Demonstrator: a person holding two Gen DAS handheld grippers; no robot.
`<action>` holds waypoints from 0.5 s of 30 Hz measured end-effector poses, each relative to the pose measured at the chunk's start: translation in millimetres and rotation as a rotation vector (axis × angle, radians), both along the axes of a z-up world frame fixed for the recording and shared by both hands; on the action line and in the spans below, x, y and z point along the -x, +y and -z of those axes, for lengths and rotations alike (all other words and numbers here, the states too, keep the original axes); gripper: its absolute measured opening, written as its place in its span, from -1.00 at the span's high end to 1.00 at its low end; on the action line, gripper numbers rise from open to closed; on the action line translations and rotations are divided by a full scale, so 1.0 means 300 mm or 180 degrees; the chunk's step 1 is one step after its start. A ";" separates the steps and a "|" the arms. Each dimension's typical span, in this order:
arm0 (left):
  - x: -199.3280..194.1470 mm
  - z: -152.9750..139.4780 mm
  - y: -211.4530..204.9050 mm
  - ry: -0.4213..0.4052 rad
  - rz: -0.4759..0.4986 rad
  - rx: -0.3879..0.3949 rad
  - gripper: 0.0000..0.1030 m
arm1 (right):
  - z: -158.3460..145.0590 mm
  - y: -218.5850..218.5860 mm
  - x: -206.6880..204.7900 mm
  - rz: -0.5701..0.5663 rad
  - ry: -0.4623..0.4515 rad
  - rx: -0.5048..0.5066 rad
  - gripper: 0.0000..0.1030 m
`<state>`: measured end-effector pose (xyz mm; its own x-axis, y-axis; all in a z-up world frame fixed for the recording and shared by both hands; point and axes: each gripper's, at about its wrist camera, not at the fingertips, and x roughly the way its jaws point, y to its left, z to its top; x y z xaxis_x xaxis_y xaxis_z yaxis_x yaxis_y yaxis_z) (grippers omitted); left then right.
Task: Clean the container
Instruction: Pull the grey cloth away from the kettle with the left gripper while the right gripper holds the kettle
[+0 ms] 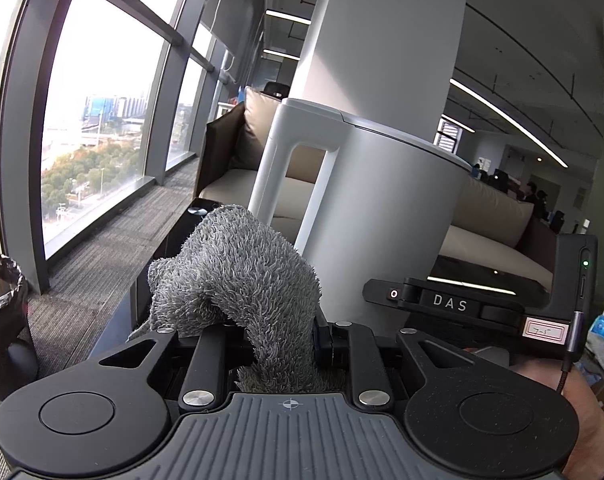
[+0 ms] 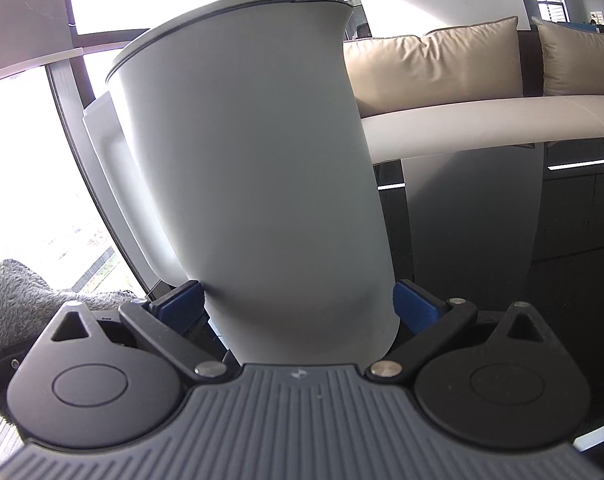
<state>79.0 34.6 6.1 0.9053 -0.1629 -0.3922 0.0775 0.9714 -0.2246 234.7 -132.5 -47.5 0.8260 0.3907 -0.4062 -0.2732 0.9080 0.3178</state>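
Right tool (image 2: 298,304) clamped on lower body of grey container (image 2: 238,152), blue pads (image 2: 415,306) pressed to both sides, likely steadying it for wiping; container tilted, lid on. Left tool (image 1: 278,340) pinching grey cloth (image 1: 238,272), just beside container's handle (image 1: 294,176), no contact visible. Handle clear only in left view; pad contact only in right view.

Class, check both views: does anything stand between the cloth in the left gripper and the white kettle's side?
Nothing visible does. The grey cloth, clamped in the left gripper, faces the kettle across open space near its handle. The right gripper grips the kettle's base.
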 end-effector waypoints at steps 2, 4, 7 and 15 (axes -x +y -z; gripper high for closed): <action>0.001 0.001 0.000 0.0000 0.0003 -0.0003 0.62 | 0.001 0.007 -0.007 -0.0001 -0.0007 0.0004 -0.99; 0.003 0.002 0.000 -0.0001 0.0005 -0.0007 0.62 | 0.002 0.010 -0.009 -0.0024 -0.0052 0.0035 -0.99; 0.005 0.004 0.001 -0.0003 0.0003 -0.0005 0.62 | 0.003 0.007 -0.014 -0.0040 -0.0061 0.0042 -0.99; 0.011 0.008 0.011 0.0000 -0.0048 0.0033 0.62 | 0.001 -0.039 -0.057 0.0235 -0.0014 0.0046 -0.99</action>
<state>75.6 38.0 3.7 0.9077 -0.1534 -0.3905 0.0630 0.9700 -0.2346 251.9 -144.4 -47.8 0.8542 0.3228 -0.4077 -0.2066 0.9302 0.3035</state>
